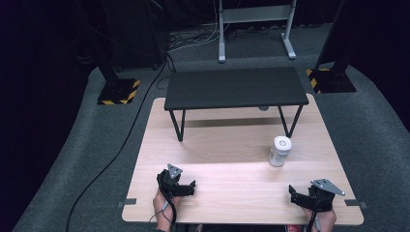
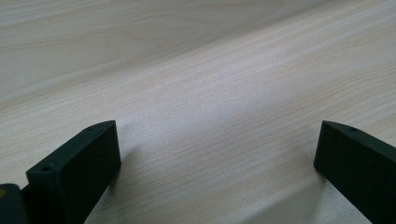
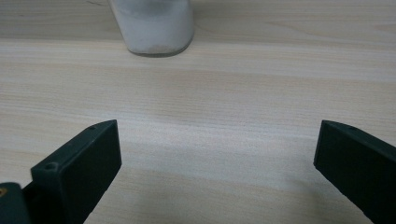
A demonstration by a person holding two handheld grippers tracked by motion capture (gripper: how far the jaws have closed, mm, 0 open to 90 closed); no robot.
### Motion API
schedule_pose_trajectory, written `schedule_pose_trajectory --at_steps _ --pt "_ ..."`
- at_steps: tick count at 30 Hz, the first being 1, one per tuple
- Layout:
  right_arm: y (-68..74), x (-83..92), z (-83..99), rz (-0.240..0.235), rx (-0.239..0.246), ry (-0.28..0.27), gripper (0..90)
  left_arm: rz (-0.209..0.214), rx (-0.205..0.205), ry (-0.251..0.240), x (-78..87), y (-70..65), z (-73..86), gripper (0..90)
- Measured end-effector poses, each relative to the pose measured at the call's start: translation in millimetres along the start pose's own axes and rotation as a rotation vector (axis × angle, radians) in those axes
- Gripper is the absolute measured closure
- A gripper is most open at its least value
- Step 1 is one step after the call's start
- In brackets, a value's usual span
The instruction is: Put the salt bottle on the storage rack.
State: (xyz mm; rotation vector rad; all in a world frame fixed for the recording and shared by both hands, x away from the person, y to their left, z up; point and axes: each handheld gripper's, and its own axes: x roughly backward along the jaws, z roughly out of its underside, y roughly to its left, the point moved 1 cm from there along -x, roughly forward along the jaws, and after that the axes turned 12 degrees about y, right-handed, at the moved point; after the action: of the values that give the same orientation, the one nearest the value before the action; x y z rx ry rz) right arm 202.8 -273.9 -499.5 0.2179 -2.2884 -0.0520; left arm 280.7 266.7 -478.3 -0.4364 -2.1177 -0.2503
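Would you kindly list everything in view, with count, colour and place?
Table: one, light wood, centre.
Shelf: one, black, on thin legs at the table's far end.
Jar: one, white, upright on the table's right half, in front of the shelf.
Stand bases: two, black with yellow stripes, on the floor at either side.
Frame: one, grey, on the floor behind.
Left gripper: one, black, open, near left.
Right gripper: one, black, open, near right.

Small black shelf on wooden table, white jar nearby
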Motion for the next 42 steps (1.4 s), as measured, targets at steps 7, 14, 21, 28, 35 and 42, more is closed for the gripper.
schedule_pose_trajectory --at_steps 7,14,21,28,35,42 --pt "5.6 -0.6 -3.9 0.020 0.002 0.011 0.0 -0.001 0.001 -0.001 0.0 -0.4 0.0 0.0" --pt "12.3 -4.7 -8.4 -0.013 -0.023 -0.013 0.0 -0.001 0.001 0.000 0.0 -0.3 -0.1 0.0" --pt "35.0 -27.9 -39.4 -0.021 0.033 -0.018 0.0 -0.001 0.000 -0.001 0.0 -0.4 0.0 0.0" --pt "44.9 -48.8 -70.7 -0.025 0.057 -0.021 0.0 0.001 -0.001 -0.001 0.0 -0.3 0.0 0.0" --pt "54.2 -62.3 -88.0 0.010 0.069 -0.030 0.0 0.002 -0.004 0.000 0.0 -0.1 0.0 0.1" --pt "63.3 -70.4 -85.5 0.056 0.040 -0.098 28.7 0.002 -0.005 -0.001 0.0 0.0 0.1 0.1"
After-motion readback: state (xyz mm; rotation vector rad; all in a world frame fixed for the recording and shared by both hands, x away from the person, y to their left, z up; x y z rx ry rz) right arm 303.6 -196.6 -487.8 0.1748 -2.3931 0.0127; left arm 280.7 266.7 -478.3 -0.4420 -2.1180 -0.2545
